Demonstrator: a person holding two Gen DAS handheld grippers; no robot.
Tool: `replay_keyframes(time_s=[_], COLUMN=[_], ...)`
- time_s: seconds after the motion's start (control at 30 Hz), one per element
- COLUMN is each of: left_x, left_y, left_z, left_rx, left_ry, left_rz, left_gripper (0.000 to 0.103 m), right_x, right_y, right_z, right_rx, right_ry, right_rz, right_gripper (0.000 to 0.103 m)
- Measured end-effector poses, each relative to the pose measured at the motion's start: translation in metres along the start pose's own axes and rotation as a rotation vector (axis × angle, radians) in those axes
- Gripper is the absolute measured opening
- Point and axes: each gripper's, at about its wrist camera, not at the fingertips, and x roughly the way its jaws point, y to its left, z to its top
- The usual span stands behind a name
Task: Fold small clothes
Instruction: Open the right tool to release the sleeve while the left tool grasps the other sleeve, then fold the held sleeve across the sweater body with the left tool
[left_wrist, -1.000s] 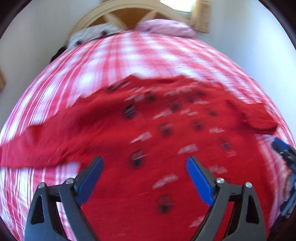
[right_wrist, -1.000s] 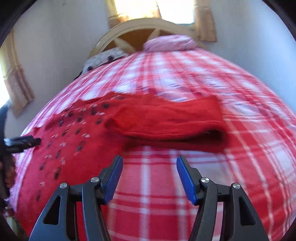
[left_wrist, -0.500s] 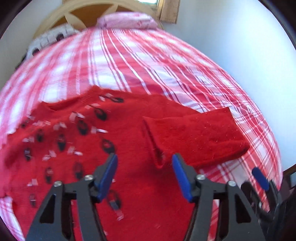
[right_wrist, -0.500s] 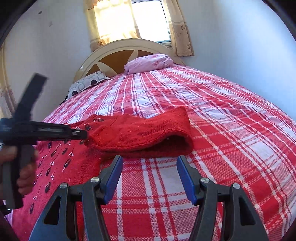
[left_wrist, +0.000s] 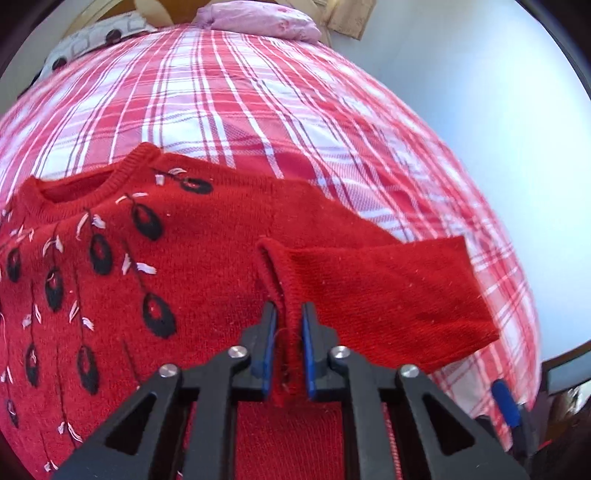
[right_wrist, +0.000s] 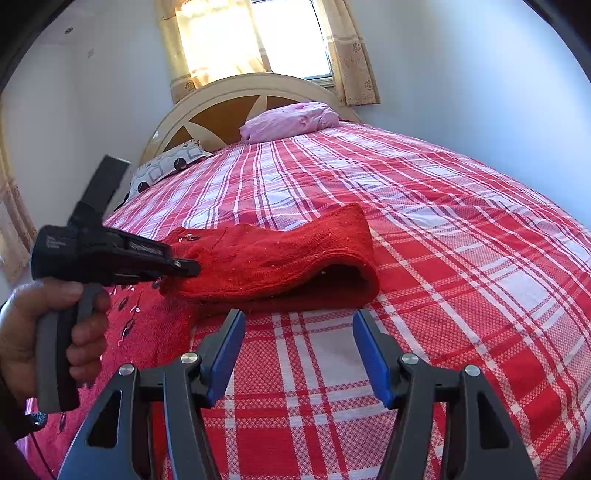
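Observation:
A small red knit sweater (left_wrist: 207, 266) with black oval and white stitch motifs lies face up on the bed. Its right sleeve (left_wrist: 384, 291) is folded back over the body. My left gripper (left_wrist: 289, 317) is shut on the cuff (left_wrist: 286, 295) of that sleeve. In the right wrist view the left gripper (right_wrist: 184, 267) shows from the side, pinching the raised sleeve (right_wrist: 280, 258). My right gripper (right_wrist: 299, 332) is open and empty, just in front of the sleeve's fold, over the bedspread.
The red and white plaid bedspread (right_wrist: 443, 258) covers the bed. A pink pillow (right_wrist: 291, 120) and a patterned pillow (right_wrist: 166, 166) lie by the cream headboard (right_wrist: 236, 96). A wall runs along the right side. A person's hand (right_wrist: 44, 332) holds the left gripper.
My left gripper moved right across the sweater to the folded sleeve's cuff and shut on it. The right gripper stayed open and tilted up a little.

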Motion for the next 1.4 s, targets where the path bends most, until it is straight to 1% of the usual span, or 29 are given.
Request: replay_keyframes(time_s=[0.13,0.23,0.33,0.43,0.57,0.9,1.4], left_x=[-0.017,-0.039,-0.053,-0.067,-0.085,-0.111,-0.141], left_y=[0.003,0.014,0.024,0.043,0.074,0.135,0.194], left_z=[0.007,0.01,0.013,0.012,0.006,-0.011,-0.037], left_rx=[0.008,-0.019,-0.032,-0.063,-0.104,-0.2,-0.258], left_ry=[-0.043,-0.086,-0.118,-0.142,-0.179,-0.226,-0.271], left_rz=[-0.009,-0.035,-0.034,-0.033,-0.013,0.03,0.079], left_gripper=[0.009,0.009,0.009,0.009,0.009,0.009,0.009], right_x=[0.0,-0.002,0.0,0.001,0.001,0.001,0.002], right_y=[0.001,0.001,0.001,0.003,0.007,0.013,0.013], right_z=[0.0,-0.001,-0.002,-0.003,-0.005,-0.008,-0.008], right_rx=[-0.003,-0.003,-0.008,-0.015,-0.034,-0.067,-0.067], right_ry=[-0.003,-0.01,0.001,0.007,0.006,0.012,0.016], right_rz=[0.001,-0.003,-0.003,-0.004,-0.013,-0.03,-0.033], right_gripper=[0.062,0.062,0.062,0.062,0.062,0.063,0.063])
